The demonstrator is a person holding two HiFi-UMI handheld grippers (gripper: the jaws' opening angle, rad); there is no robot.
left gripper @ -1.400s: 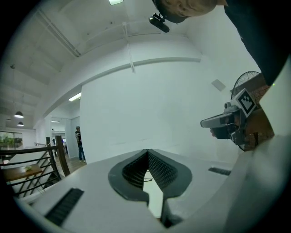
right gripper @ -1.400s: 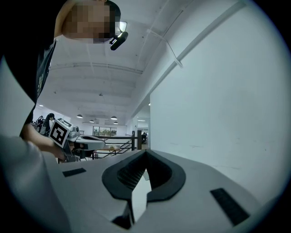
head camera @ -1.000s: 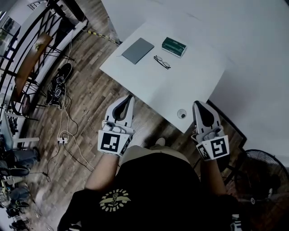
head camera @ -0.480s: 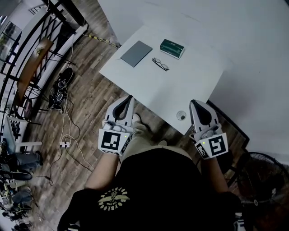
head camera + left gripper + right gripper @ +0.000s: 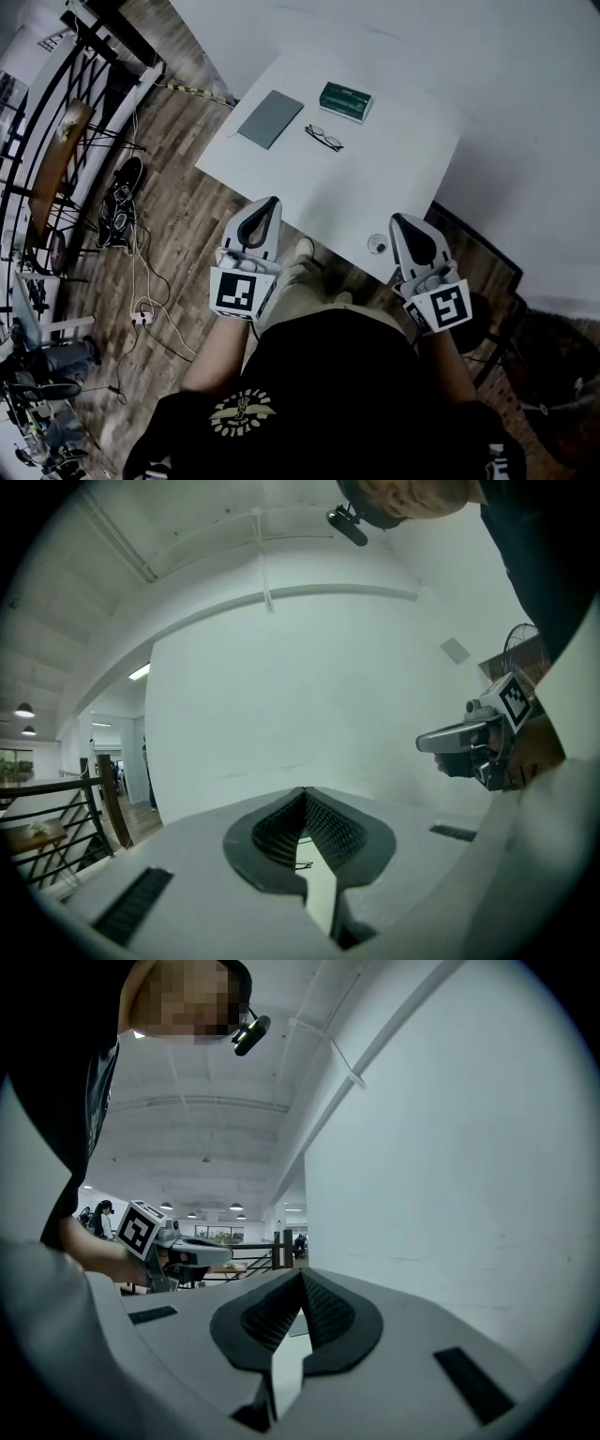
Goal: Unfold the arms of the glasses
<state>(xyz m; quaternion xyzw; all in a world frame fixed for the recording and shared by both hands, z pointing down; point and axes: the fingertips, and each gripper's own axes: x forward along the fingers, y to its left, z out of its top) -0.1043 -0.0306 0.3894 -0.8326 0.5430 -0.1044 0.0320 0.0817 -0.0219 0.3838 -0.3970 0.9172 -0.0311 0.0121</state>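
Stands at the near corner of the white table (image 5: 403, 178), with the glasses (image 5: 323, 138) lying toward its far end, just on the near side of the green box (image 5: 345, 101) and beside the grey pad (image 5: 270, 119), arms too small to make out. Holds the left gripper (image 5: 271, 201) off the table's near-left edge, well apart from the glasses, jaws closed tip to tip on nothing. Holds the right gripper (image 5: 399, 218) at the table's near corner, close to a small round thing (image 5: 377, 245) there, jaws likewise pressed together and empty.
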